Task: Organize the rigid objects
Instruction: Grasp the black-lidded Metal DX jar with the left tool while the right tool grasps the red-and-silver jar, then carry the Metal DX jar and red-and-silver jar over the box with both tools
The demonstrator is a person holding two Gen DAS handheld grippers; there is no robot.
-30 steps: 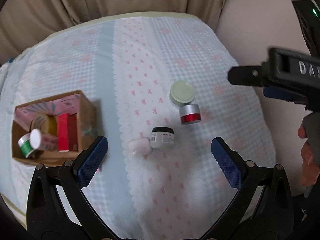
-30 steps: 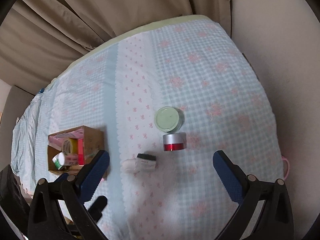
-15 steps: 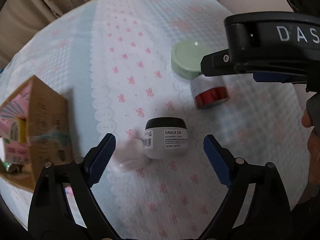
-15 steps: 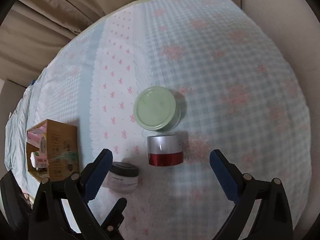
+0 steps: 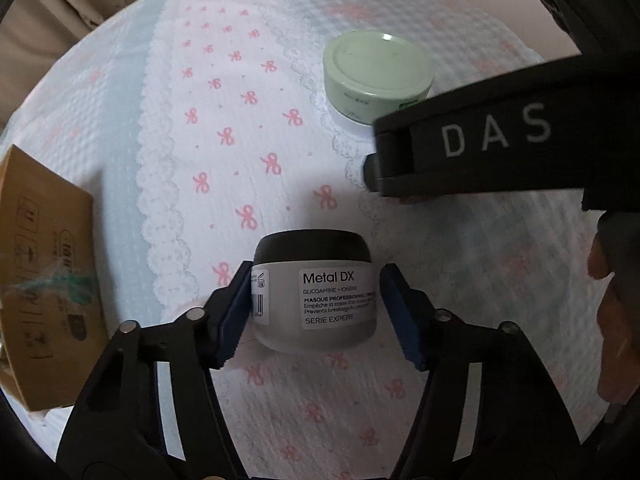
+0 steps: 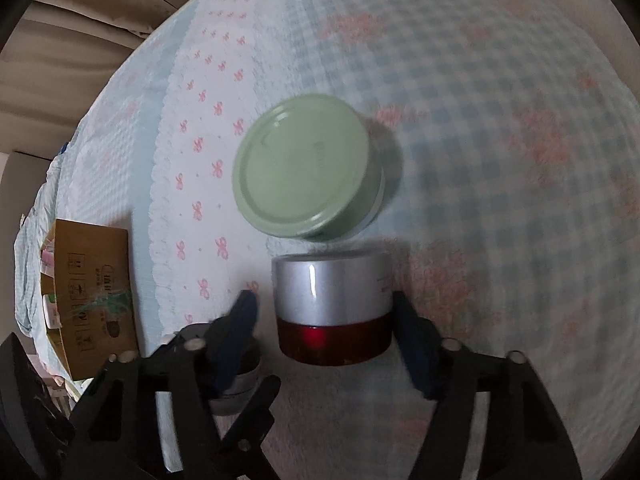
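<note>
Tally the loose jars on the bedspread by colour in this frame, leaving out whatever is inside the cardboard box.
Black-lidded white Metal DX jar: 1, between the left hand-held gripper pads
Silver-and-red jar: 1, between the right hand-held gripper pads
Green-lidded jar: 1
Total: 3

The right claw's dark body crosses the left wrist view and covers the near right rim of the green-lidded jar, hiding whatever lies behind it. Left of that jar, the cardboard box is cut by the picture's edge, its contents unseen. In the right wrist view the right claw is motion-blurred, and its left finger hides most of a grey jar.
</note>
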